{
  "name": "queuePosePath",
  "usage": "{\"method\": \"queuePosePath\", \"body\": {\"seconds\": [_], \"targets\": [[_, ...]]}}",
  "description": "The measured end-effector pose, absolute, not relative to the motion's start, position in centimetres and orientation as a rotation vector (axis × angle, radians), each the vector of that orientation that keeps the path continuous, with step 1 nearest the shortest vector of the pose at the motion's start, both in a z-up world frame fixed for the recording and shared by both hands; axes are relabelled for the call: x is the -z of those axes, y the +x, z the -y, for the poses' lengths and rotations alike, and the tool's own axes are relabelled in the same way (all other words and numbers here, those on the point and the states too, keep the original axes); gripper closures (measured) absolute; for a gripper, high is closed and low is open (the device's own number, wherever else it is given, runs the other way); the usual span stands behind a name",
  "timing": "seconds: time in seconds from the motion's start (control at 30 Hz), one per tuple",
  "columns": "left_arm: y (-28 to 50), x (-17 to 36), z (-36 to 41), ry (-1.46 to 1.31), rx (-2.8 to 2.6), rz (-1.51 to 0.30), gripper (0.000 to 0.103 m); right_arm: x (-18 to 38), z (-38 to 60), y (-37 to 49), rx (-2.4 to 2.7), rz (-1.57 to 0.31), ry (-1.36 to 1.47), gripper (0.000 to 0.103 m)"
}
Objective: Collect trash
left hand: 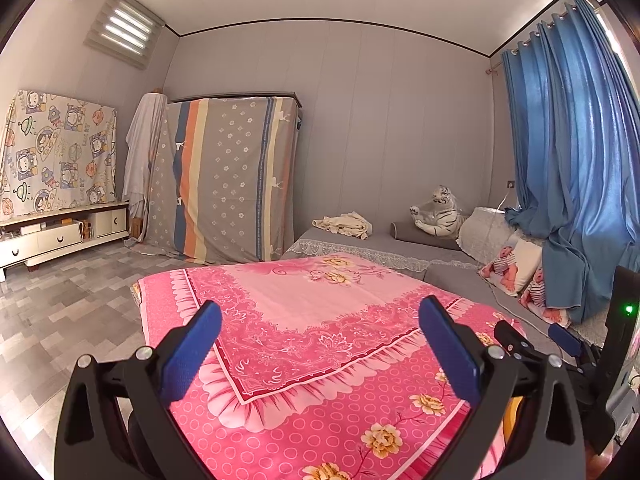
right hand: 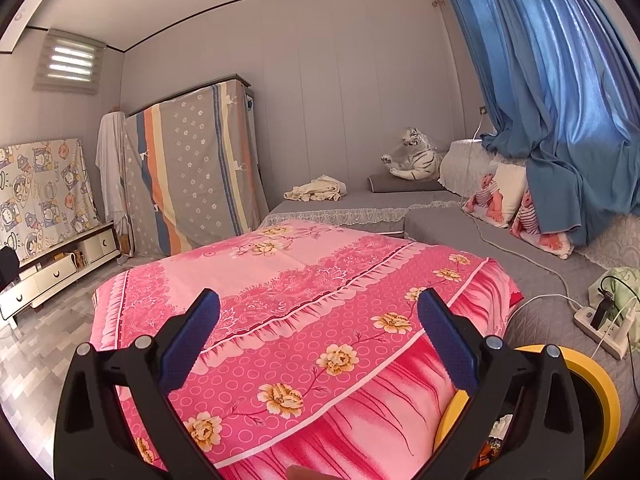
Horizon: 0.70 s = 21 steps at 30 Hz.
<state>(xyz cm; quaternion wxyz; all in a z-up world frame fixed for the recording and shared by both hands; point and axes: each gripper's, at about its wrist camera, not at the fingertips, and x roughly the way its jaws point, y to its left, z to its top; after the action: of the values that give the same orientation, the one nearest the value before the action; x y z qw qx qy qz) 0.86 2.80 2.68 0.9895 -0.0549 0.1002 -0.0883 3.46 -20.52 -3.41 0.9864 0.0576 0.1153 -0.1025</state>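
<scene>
Both grippers up and level over the pink floral cloth (left hand: 320,320) covering the bench in front of me. Left gripper (left hand: 320,356): fingers spread wide, nothing between them. Right gripper (right hand: 320,344): same, fingers apart and empty.

Trash: none lying loose on the cloth ahead of either gripper. The only candidate sits low, just right of my right gripper: a yellow-rimmed bin (right hand: 592,368), partly hidden behind the gripper's right finger. Inside it I make out pale crumpled scraps (right hand: 502,426), too hidden to name. From the left wrist view only a sliver of yellow shows.

Handling, as a guess: crumpled paper or wrapper would be light and soft, giving under the pads; pinch across a raised fold, not a flat face, and close gently. The bin looks rigid; take it by the rim if it must move.

Ahead right of the right gripper, a power strip (right hand: 600,326) with cords on the grey mat; keep clear.
</scene>
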Motion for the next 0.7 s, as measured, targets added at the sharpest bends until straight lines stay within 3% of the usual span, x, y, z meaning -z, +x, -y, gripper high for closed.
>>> {"method": "queuePosePath", "body": {"seconds": [0.7], "targets": [[0.98,-2.32,-2.36,-0.105,0.187,-0.208,0.008,3.78,20.97,3.58,0.202,-0.251,0.141,0.008]]}}
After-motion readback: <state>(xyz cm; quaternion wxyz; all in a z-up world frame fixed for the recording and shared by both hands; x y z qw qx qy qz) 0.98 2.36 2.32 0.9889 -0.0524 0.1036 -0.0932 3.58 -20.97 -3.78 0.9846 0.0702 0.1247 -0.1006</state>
